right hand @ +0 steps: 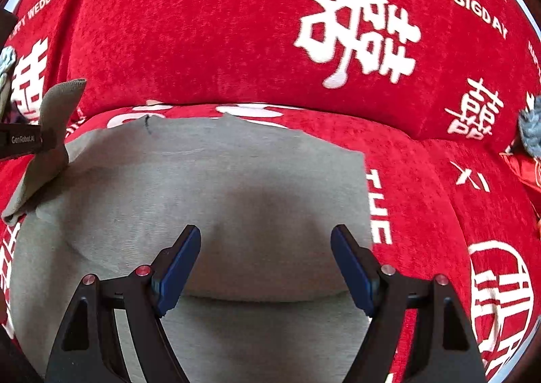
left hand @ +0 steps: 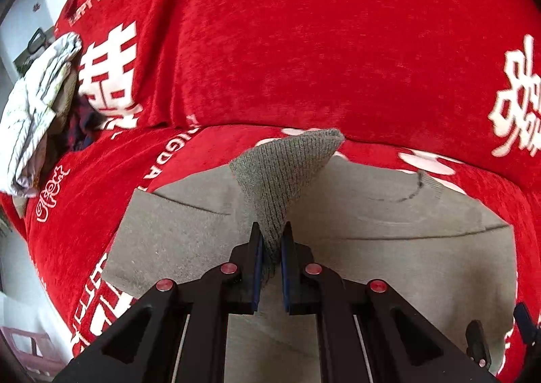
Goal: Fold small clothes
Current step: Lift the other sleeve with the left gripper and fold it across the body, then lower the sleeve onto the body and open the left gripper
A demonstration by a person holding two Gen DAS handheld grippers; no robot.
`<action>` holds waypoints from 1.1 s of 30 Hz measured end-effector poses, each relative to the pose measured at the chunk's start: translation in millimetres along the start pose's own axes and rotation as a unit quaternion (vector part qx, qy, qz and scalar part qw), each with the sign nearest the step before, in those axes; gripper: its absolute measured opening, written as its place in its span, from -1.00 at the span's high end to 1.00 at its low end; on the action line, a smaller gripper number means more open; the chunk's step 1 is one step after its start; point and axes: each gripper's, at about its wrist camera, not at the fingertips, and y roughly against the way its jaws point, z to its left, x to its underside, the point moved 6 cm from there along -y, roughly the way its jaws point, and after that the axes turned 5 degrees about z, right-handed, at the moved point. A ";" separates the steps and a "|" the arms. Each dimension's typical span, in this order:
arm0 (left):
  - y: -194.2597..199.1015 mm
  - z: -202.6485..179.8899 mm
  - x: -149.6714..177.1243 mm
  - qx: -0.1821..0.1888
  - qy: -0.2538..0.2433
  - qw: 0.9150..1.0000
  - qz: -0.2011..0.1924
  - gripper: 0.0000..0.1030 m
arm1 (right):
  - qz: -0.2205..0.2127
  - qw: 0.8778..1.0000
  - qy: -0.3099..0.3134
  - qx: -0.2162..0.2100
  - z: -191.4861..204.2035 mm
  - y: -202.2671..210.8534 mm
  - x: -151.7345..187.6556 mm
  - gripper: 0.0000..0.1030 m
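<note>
A grey knit garment (left hand: 372,241) lies spread flat on the seat of a sofa under a red cover (left hand: 304,44). My left gripper (left hand: 272,237) is shut on the ribbed cuff of its sleeve (left hand: 287,166), which stands lifted above the garment's body. In the right wrist view the same garment (right hand: 219,186) fills the middle, and the raised sleeve (right hand: 57,112) shows at the left edge in the left gripper (right hand: 23,141). My right gripper (right hand: 267,247) hovers open over the garment's lower part, with nothing between its blue pads (right hand: 179,264).
A heap of white and dark clothes (left hand: 37,105) sits at the sofa's left end. A grey-blue knit item (right hand: 531,129) and red fabric lie at the right end. The padded red backrest (right hand: 236,27) rises just behind the garment.
</note>
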 end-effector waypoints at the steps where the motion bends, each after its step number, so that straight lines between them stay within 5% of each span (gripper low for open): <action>1: 3.0 -7.0 1.1 0.002 -0.007 1.000 -0.002 0.80 | 0.000 1.000 -0.003 0.000 -3.8 0.1 0.7 -0.59; 24: 66.5 -138.1 28.2 0.061 -0.115 0.991 -0.025 0.80 | -0.019 0.998 -0.052 -0.001 -73.5 16.2 7.8 -0.58; 33: 56.0 -164.7 41.3 0.071 -0.139 0.988 -0.006 0.80 | -0.017 0.997 -0.069 -0.001 -92.4 12.1 17.2 -0.58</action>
